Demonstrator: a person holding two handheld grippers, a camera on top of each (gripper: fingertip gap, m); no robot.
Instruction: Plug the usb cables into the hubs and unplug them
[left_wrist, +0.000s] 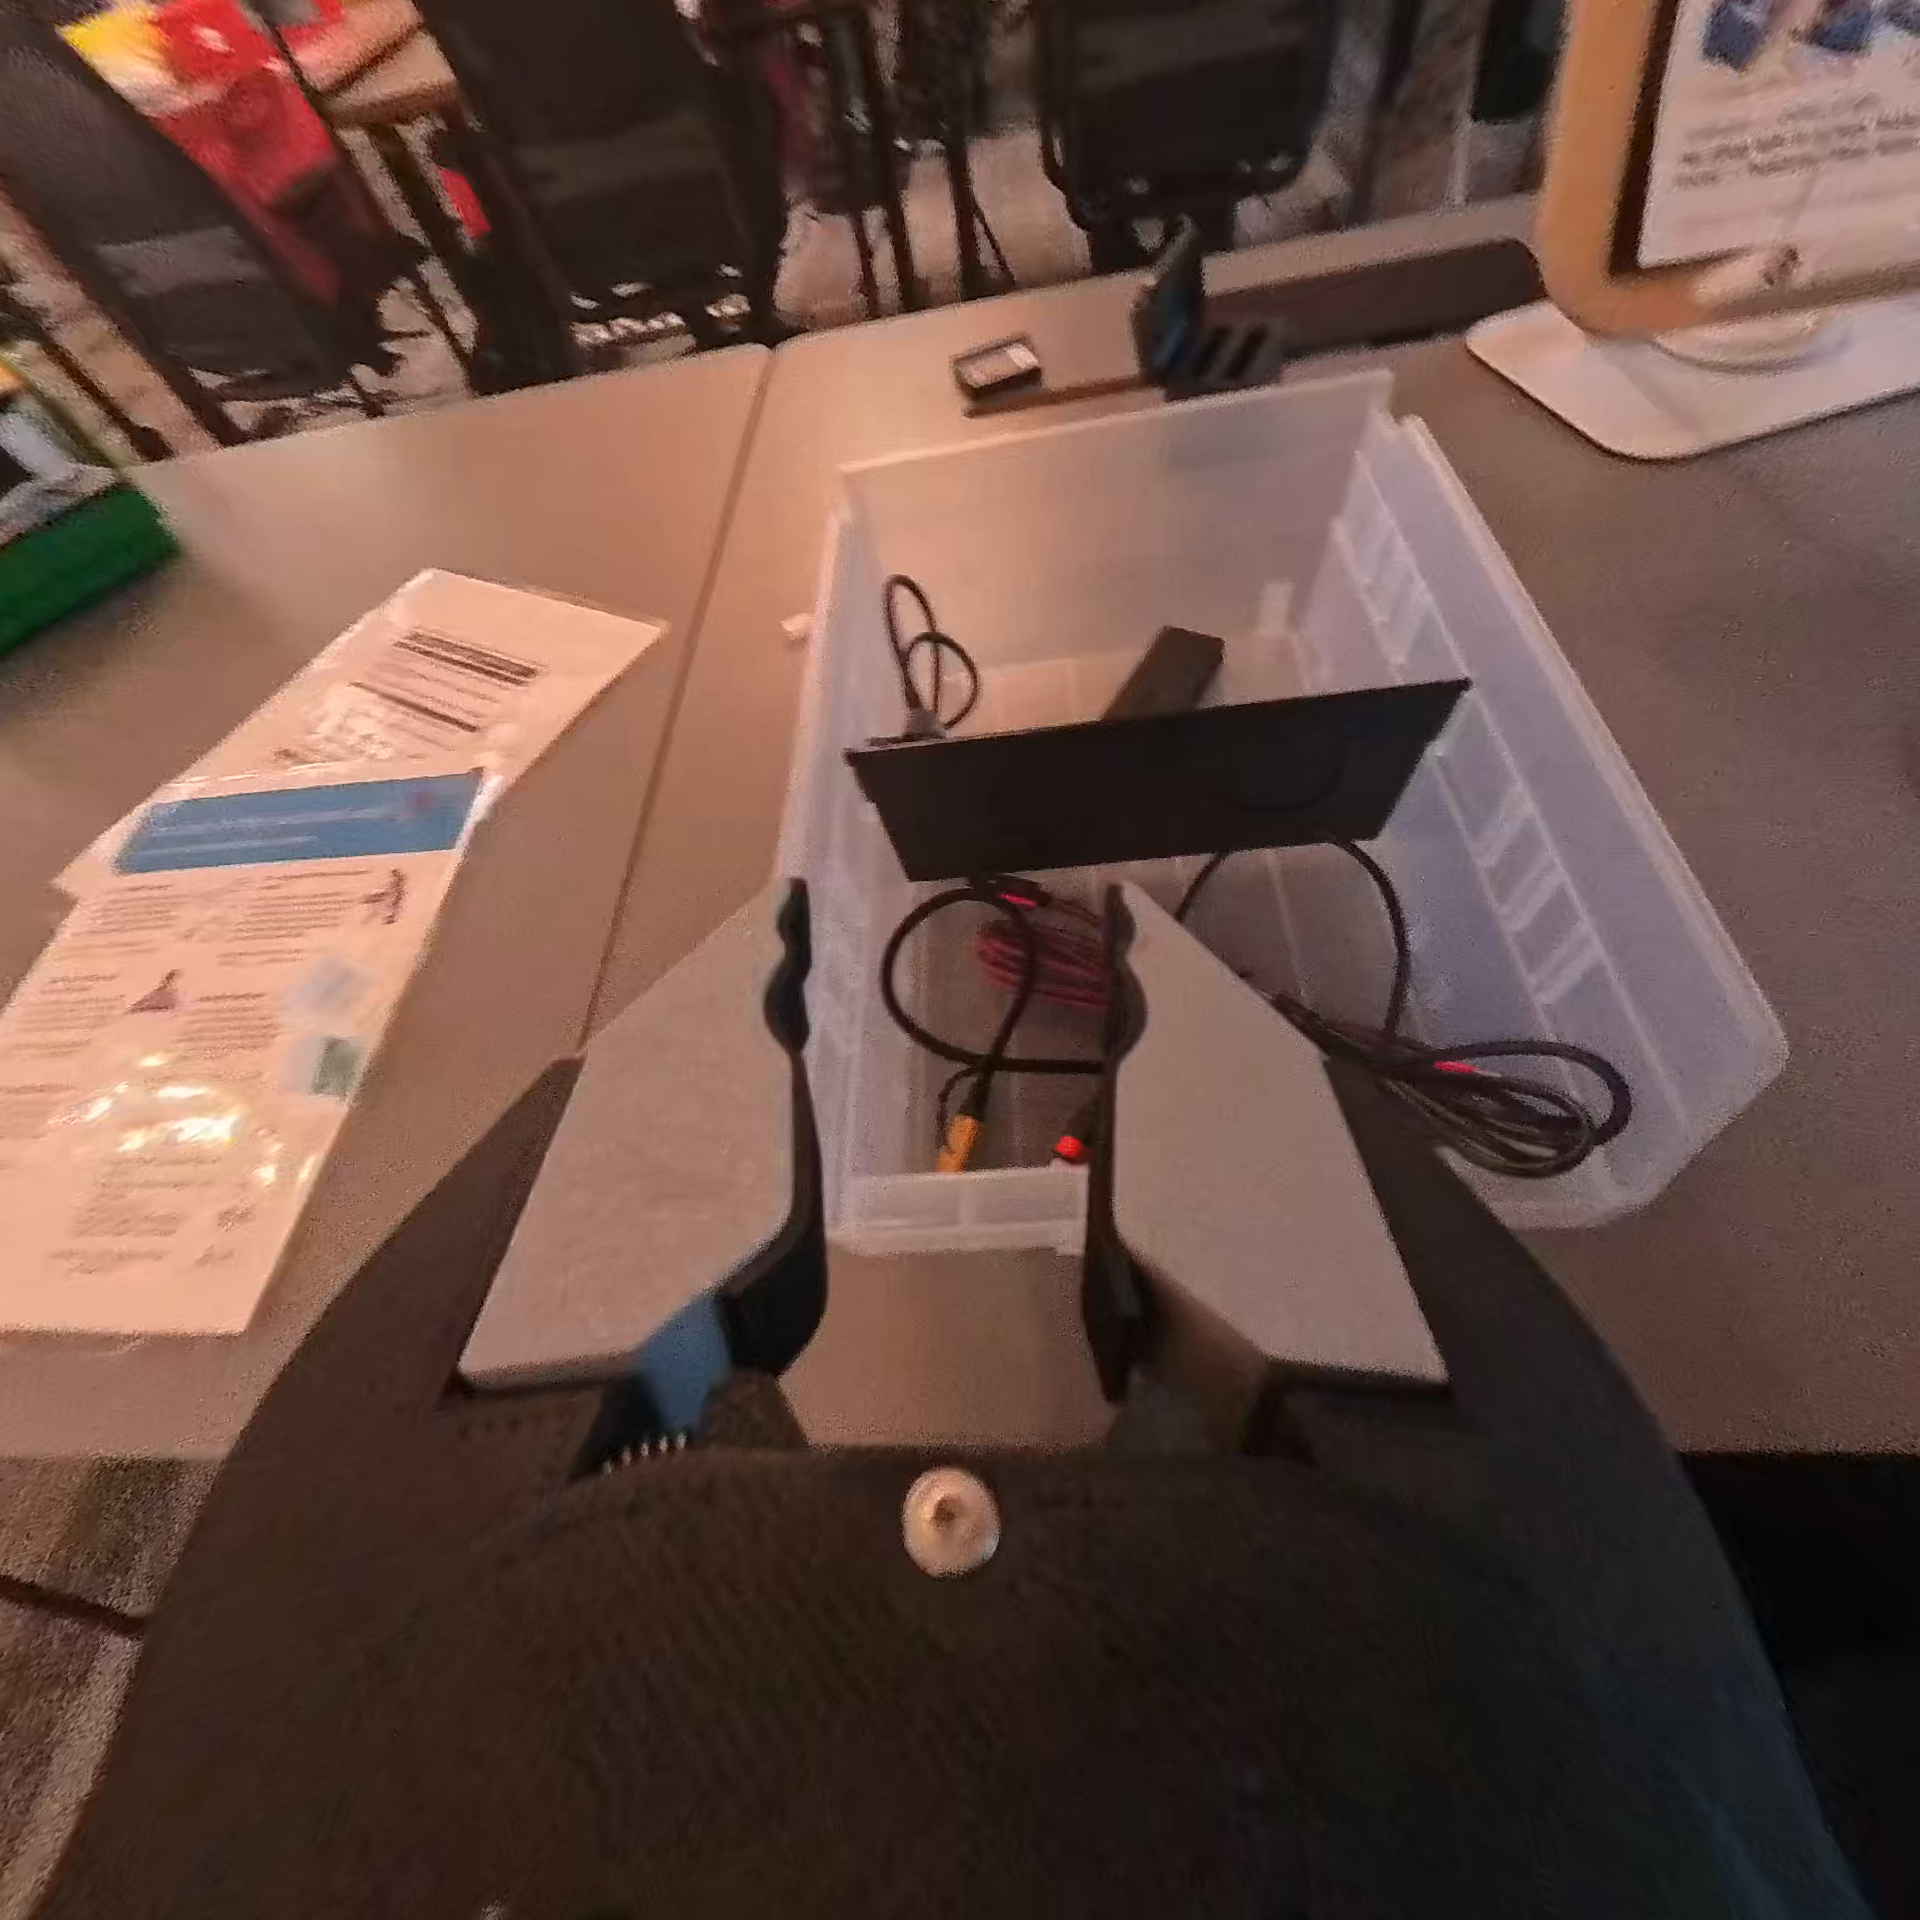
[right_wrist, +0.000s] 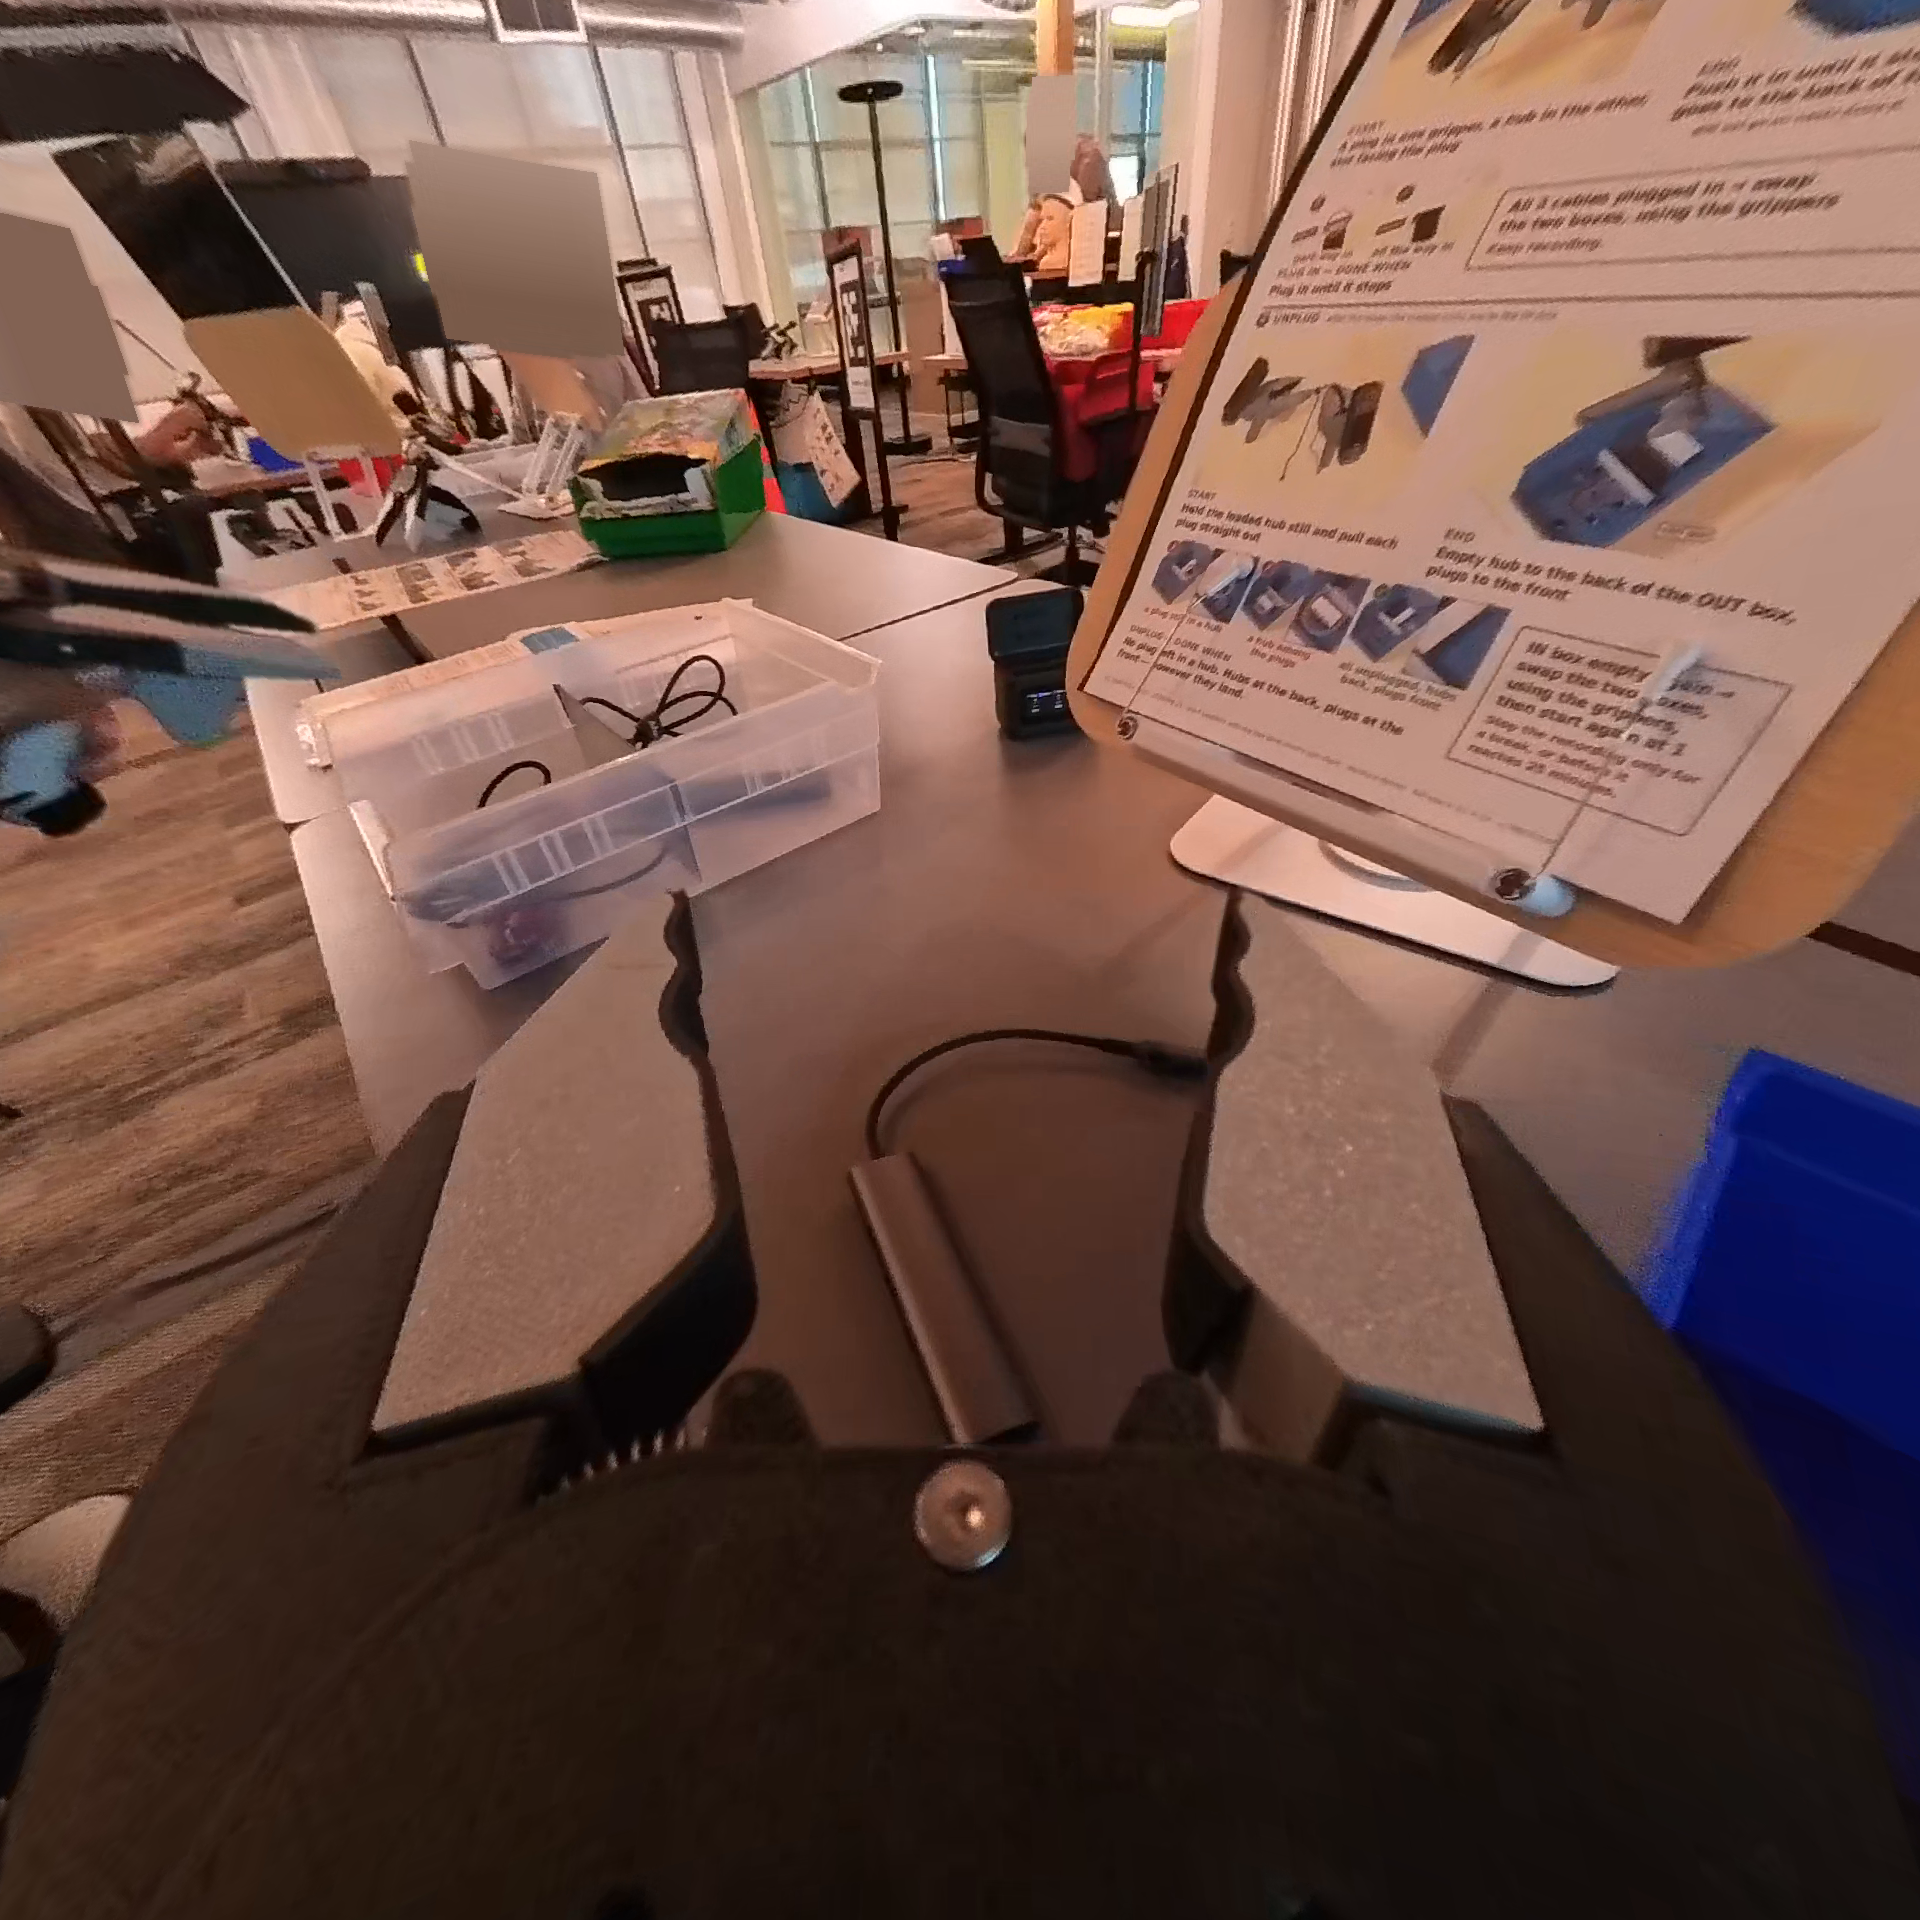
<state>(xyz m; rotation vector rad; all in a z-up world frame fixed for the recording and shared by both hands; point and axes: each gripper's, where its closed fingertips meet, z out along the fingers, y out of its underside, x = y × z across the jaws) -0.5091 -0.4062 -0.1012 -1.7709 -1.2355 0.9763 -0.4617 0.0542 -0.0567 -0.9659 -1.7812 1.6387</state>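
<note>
Both grippers stand open and empty as we see them. Our left gripper (left_wrist: 956, 904) hangs over the near end of a clear plastic bin (left_wrist: 1538, 935) on the grey table (left_wrist: 1714, 727), its jaws spread wide with nothing between the fingertips. Inside the bin a black divider (left_wrist: 1153, 779) stands across the middle. On the near side of it lie tangled cables: a black cable (left_wrist: 904, 987) looped on the left, a red and black bundle (left_wrist: 1049, 956) beside it, a yellow-tipped plug (left_wrist: 961, 1143) and a red-tipped one (left_wrist: 1068, 1146) at the near wall, and a coiled dark cable (left_wrist: 1496, 1101) on the right. Beyond the divider we see a dark hub (left_wrist: 1169, 670) leaning, with a small black cable (left_wrist: 925, 655) to its left. Printed sheets (left_wrist: 260, 935) lie on the table to the left of the bin. Our right gripper (right_wrist: 951, 935) is also wide open, holding nothing; between its fingers a grey hub (right_wrist: 940, 1299) rests on the table, its short black lead (right_wrist: 977, 1049) curving far and right to a plug near the right finger, touching neither finger as far as we can tell. A blue bin (right_wrist: 1808, 1247) sits at the right, an instruction board on a stand (right_wrist: 1455, 883) beyond it, and a small black device (right_wrist: 1029, 665) farther off.
</note>
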